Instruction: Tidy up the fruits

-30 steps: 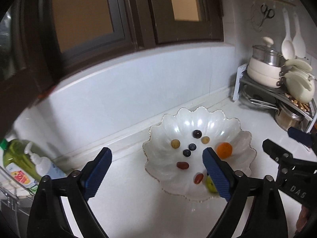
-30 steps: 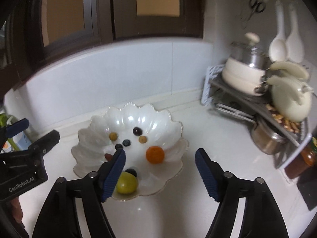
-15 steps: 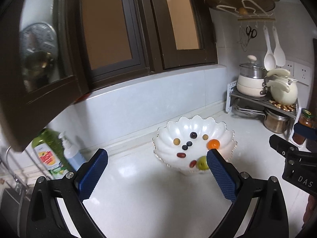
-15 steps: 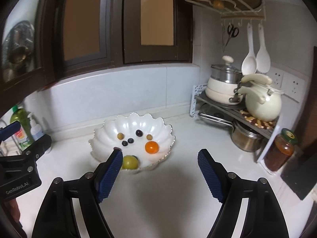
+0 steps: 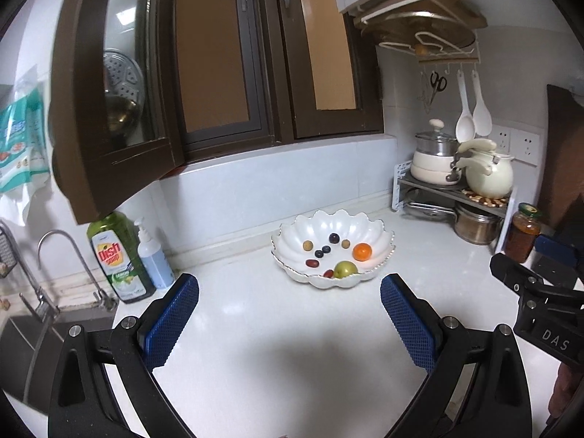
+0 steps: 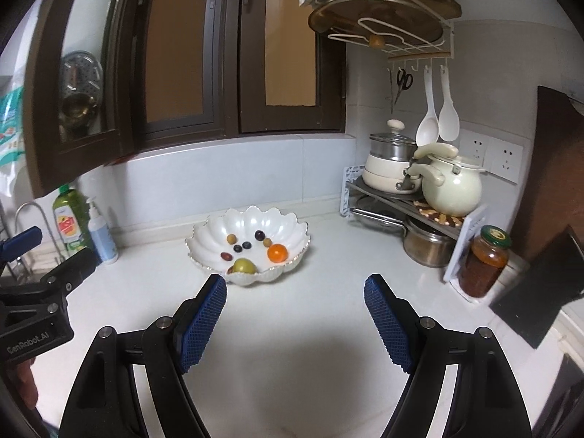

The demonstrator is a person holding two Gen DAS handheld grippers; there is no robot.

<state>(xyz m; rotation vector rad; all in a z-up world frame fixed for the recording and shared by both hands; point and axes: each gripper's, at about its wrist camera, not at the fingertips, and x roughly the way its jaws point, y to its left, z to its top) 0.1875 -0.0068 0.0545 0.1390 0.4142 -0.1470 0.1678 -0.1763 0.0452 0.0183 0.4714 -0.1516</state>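
Note:
A white scalloped bowl (image 5: 383, 235) (image 6: 292, 224) stands on the white counter near the back wall. In it lie an orange (image 5: 362, 251) (image 6: 277, 253), a green round fruit (image 5: 345, 269) (image 6: 243, 266), and several small dark and tan fruits such as grapes (image 5: 333, 238) (image 6: 259, 234). My left gripper (image 5: 290, 294) is open and empty, well short of the bowl. My right gripper (image 6: 295, 292) is also open and empty, back from the bowl. Each gripper shows at the edge of the other's view.
A green dish-soap bottle (image 5: 116, 255), a pump bottle (image 5: 153, 255) and a tap (image 5: 65, 266) over a sink stand at the left. At the right a rack (image 6: 401, 200) holds pots and a cream kettle (image 6: 452, 186); a jar (image 6: 485, 259) stands beside it. An open cabinet door (image 5: 109, 109) hangs overhead.
Both grippers have pulled back and slightly up from the bowl, which now looks smaller and farther away. The fruits have not moved.

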